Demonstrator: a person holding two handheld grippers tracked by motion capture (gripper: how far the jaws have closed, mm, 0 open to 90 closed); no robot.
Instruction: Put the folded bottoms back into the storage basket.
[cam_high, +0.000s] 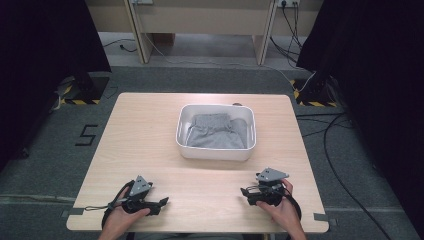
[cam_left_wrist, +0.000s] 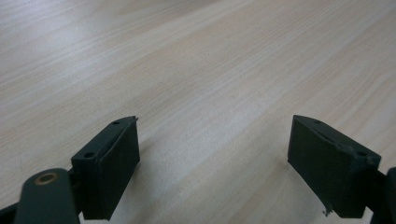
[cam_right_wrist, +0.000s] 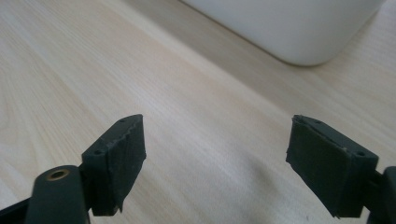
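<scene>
A white rectangular tub (cam_high: 216, 151) stands at the middle of the wooden table (cam_high: 150, 130), with a folded grey cloth (cam_high: 217, 132) lying inside it. My left gripper (cam_high: 165, 201) rests low at the near left edge, held by a hand, and points toward the table's middle. Its jaws stand open over bare wood (cam_left_wrist: 212, 126), nothing between them. My right gripper (cam_high: 243, 191) lies at the near right, pointing left. It is open too, over bare wood (cam_right_wrist: 215, 126), and the tub's white wall (cam_right_wrist: 299, 28) shows ahead of it.
Grey carpet surrounds the table, with cables (cam_high: 340, 165) trailing on the floor at the right. Black stands with striped bases (cam_high: 80, 92) flank the far corners. A pale wooden bench (cam_high: 200, 20) stands behind.
</scene>
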